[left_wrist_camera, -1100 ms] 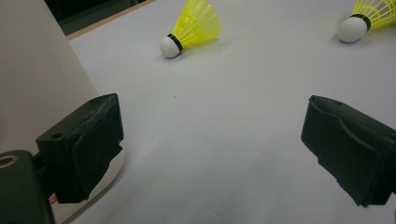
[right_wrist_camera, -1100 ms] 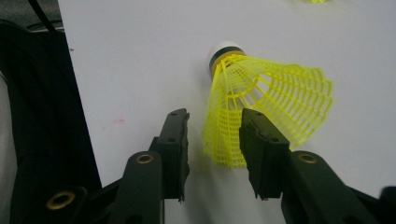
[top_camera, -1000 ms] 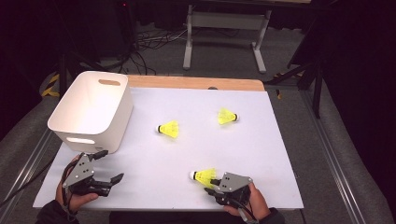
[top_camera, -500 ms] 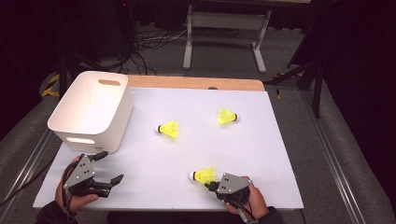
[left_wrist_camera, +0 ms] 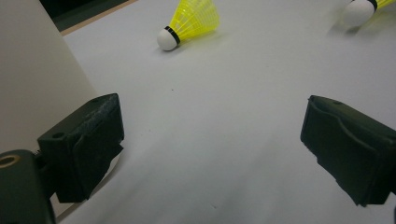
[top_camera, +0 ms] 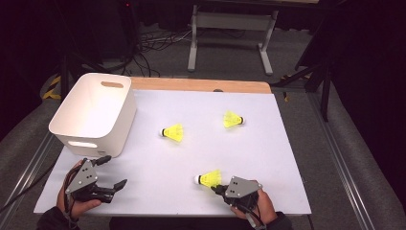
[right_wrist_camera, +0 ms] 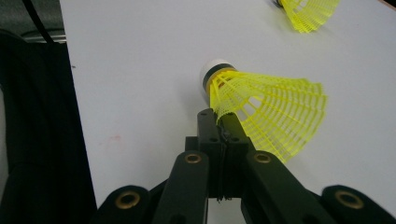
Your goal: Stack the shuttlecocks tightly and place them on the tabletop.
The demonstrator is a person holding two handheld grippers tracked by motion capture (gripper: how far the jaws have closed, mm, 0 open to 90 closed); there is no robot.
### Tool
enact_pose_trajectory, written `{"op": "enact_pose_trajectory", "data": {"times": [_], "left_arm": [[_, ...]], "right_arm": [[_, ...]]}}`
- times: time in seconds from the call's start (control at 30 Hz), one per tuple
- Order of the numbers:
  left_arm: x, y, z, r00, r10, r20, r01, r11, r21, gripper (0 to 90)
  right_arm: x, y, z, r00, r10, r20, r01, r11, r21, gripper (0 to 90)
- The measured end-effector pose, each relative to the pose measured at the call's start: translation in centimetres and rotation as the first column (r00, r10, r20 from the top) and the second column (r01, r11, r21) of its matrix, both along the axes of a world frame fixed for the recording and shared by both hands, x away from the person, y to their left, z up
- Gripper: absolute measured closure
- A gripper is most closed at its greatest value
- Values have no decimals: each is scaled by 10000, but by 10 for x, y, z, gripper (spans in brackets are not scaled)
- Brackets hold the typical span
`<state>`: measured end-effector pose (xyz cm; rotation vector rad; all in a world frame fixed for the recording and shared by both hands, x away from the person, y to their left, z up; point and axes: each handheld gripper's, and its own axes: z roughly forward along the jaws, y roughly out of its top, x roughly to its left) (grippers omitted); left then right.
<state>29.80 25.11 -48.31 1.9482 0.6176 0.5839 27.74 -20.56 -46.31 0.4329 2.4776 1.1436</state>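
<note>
Three yellow shuttlecocks with white corks lie on the white table (top_camera: 273,158). The nearest shuttlecock (top_camera: 209,178) (right_wrist_camera: 271,112) lies near the front edge, and my right gripper (top_camera: 217,188) (right_wrist_camera: 223,120) is shut on the edge of its mesh skirt. A second shuttlecock (top_camera: 173,132) (left_wrist_camera: 191,21) lies mid-table, and the third (top_camera: 232,120) farther right. My left gripper (top_camera: 115,171) (left_wrist_camera: 210,140) rests low at the front left, open wide, with bare table between its jaws.
A white plastic basket (top_camera: 103,139) (left_wrist_camera: 28,70) with handle slots stands at the table's left, just beyond my left gripper. A wooden strip (top_camera: 201,85) edges the far side. Metal frame legs and cables are on the floor beyond.
The right gripper's jaws have drawn together on the nearest shuttlecock's skirt. Both hands and the other two shuttlecocks have kept their places.
</note>
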Motion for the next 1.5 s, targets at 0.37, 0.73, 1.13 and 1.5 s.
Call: {"op": "enact_pose_trajectory", "data": {"times": [0.37,0.73,1.13,1.5], "left_arm": [[0,0,0,10000,-9,-8,9,10000,40,64],[0,0,0,10000,29,0,-29,10000,-31,60],[2,1,-1,10000,-78,-36,77,10000,-55,56],[1,1,0,10000,-78,21,78,10000,-12,53]], "right_arm": [[0,-5,5,9999,-135,66,134,9996,233,899],[2,-12,11,9994,-289,188,277,9977,617,900],[5,-18,18,9975,-595,371,559,9942,914,900],[9,-27,26,9928,-1055,561,978,9872,1259,900]]}}
